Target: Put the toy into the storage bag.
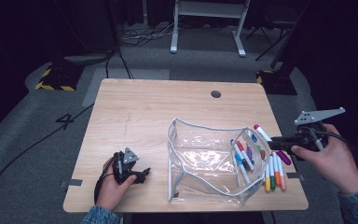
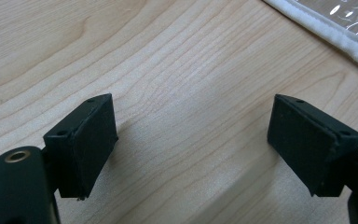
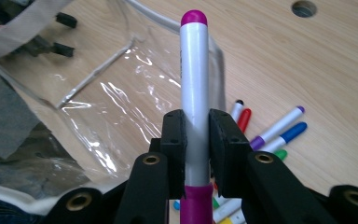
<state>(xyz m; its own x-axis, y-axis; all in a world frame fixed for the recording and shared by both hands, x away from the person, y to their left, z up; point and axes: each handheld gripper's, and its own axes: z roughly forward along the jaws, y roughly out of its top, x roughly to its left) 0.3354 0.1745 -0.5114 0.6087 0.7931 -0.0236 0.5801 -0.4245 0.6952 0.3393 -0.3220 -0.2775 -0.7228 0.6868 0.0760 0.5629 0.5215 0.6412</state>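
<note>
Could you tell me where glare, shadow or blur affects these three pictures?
High view: the room beyond the light wooden table is very dark, and the clear plastic pouch with grey piping glints. Left gripper view: the black jaws cast soft shadows on the wood, and the left gripper looks slightly soft. Right gripper view: white glare streaks the pouch, while the white marker with magenta cap in the right gripper is sharp.
</note>
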